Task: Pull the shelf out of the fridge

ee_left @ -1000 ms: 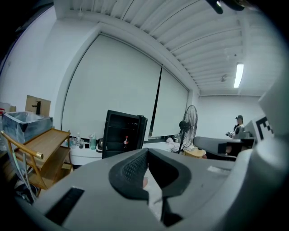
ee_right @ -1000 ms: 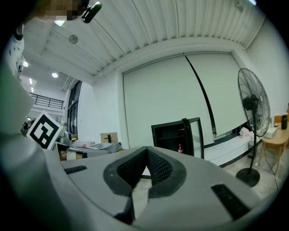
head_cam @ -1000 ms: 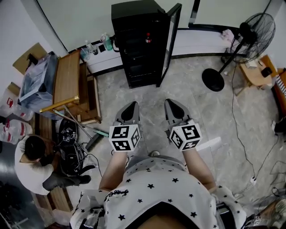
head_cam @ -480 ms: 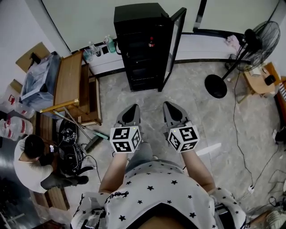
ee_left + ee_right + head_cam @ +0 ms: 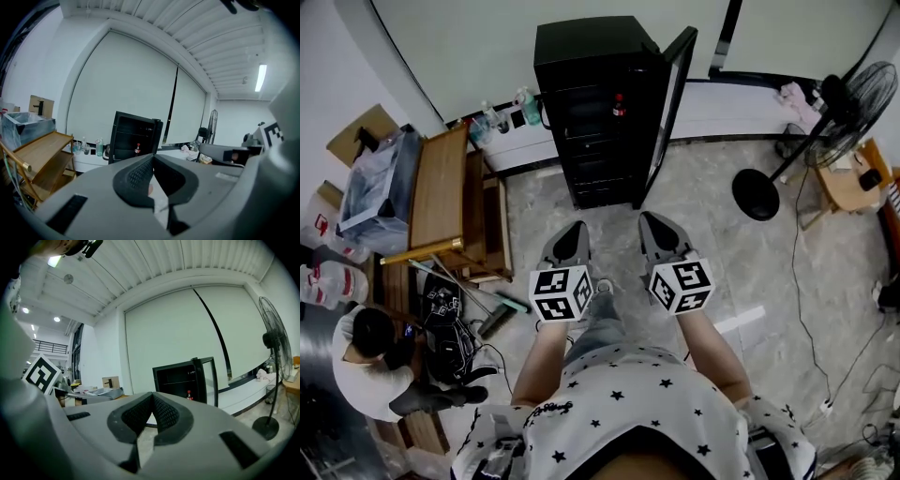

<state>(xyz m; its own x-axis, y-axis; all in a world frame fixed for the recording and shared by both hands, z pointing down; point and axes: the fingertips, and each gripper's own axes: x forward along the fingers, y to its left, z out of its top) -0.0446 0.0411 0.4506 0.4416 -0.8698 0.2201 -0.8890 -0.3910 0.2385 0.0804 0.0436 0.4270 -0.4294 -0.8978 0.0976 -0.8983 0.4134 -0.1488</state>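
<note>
Head view, left tool (image 5: 576,228) and right tool (image 5: 648,218) side by side, jaws of each closed together, holding nothing, black fridge (image 5: 591,103) well ahead of both, its door (image 5: 667,112) open.

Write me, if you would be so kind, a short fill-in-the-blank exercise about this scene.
1. The fridge stands with its door ____.
2. The left tongs and the right tongs are both ____ and hold nothing.
3. In the head view, the fan stands on the fridge's ____ side.

Missing words: open; shut; right.
</note>
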